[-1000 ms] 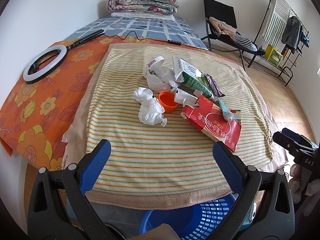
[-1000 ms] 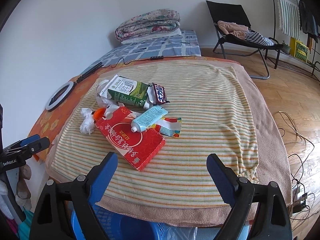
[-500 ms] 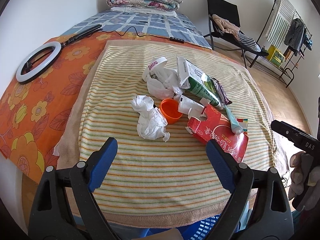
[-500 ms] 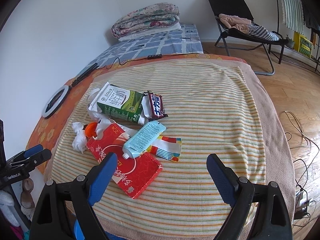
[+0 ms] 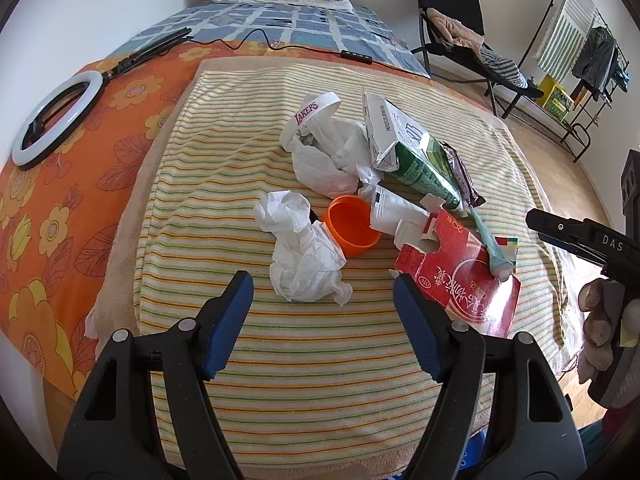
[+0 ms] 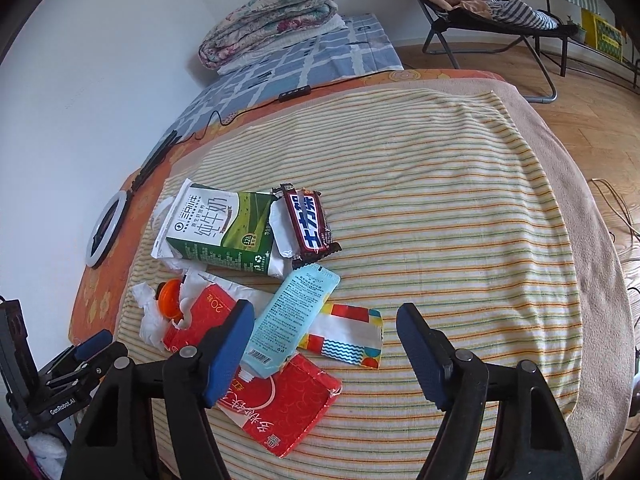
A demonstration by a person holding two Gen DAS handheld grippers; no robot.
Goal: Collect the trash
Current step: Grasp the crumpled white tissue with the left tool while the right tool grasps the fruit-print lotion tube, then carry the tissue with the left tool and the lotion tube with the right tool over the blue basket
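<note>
Both grippers moved in closer over the striped towel [image 5: 224,184]. Left gripper [image 5: 322,304], wide open and empty, faces the crumpled tissue [image 5: 302,252]; right gripper [image 6: 325,338], same, hovers above the red carton [image 6: 280,408].

White walls [image 6: 100,60] meet a wooden floor [image 6: 592,92]. A folding chair [image 5: 452,12] (draped with clothes) stands beside the bed [image 5: 304,28], near a drying rack [image 5: 576,52]; daylight fills the room.
</note>
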